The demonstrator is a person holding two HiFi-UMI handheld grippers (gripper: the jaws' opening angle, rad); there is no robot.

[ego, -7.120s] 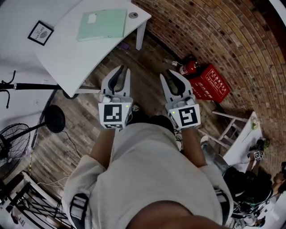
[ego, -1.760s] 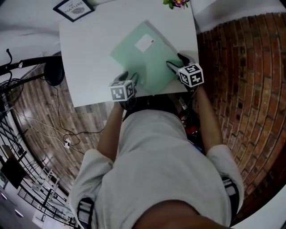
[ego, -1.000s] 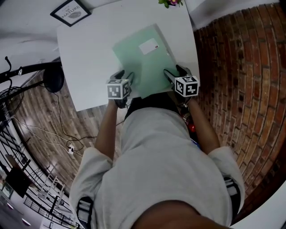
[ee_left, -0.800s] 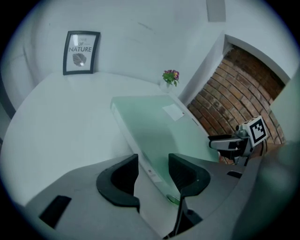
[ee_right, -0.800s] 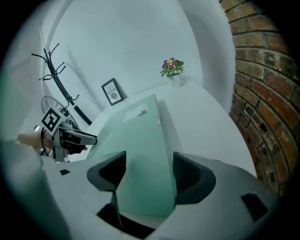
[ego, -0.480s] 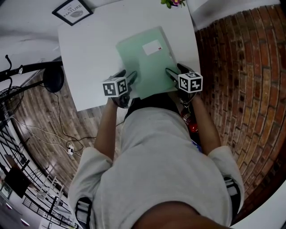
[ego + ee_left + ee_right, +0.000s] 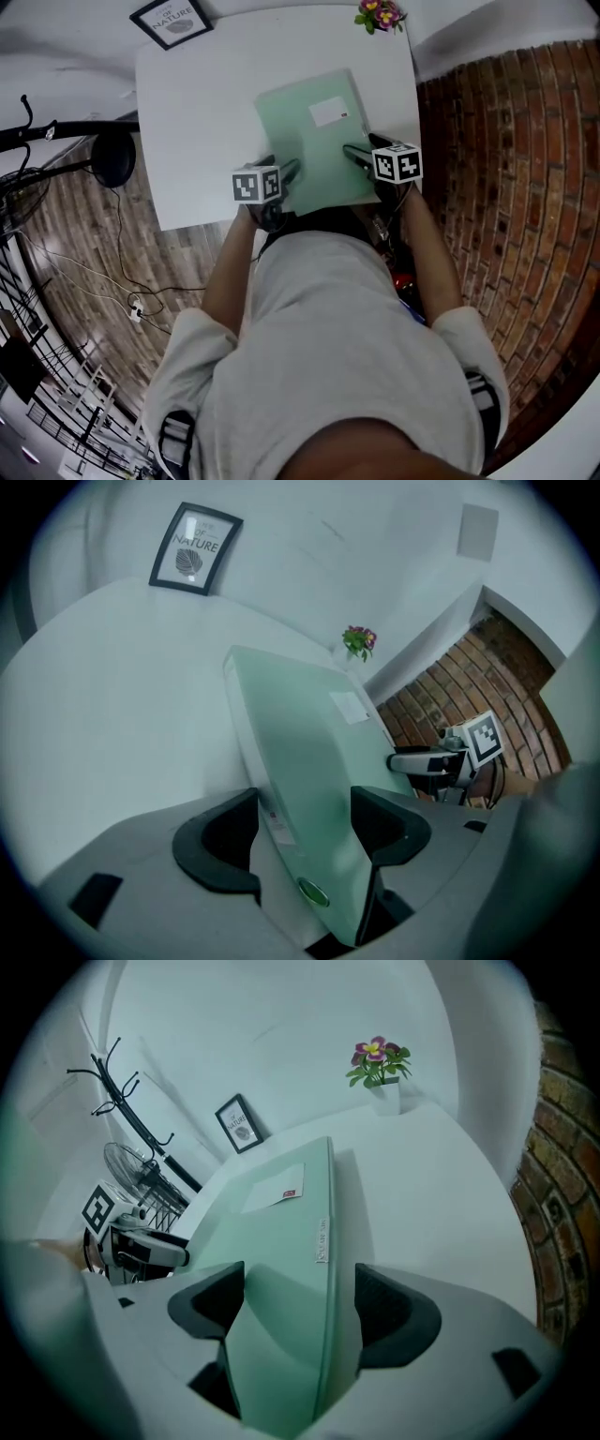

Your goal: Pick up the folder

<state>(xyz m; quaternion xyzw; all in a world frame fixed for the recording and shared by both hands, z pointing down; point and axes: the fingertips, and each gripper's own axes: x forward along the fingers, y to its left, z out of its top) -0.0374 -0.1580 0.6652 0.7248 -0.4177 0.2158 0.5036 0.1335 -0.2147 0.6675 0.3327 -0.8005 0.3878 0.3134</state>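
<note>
A pale green folder (image 7: 314, 141) with a white label lies flat on the white table (image 7: 197, 112), its near edge at the table's front edge. My left gripper (image 7: 286, 172) is at the folder's near left corner. In the left gripper view the folder (image 7: 300, 742) runs between the jaws of the left gripper (image 7: 300, 832), which are opening, and the pads do not press it. My right gripper (image 7: 361, 148) is at the near right corner. Its jaws are opening too, and the folder's spine edge (image 7: 323, 1232) passes between them with gaps on both sides.
A framed print (image 7: 173, 19) and a small flower pot (image 7: 380, 16) stand at the table's far edge. A brick wall (image 7: 506, 187) rises on the right. Left of the table are a black stand base (image 7: 112, 159) and a wooden floor with cables.
The folder has swung from a skewed lie to nearly square with the table's front edge. Both grippers stayed at its near corners, and the left one has rolled.
</note>
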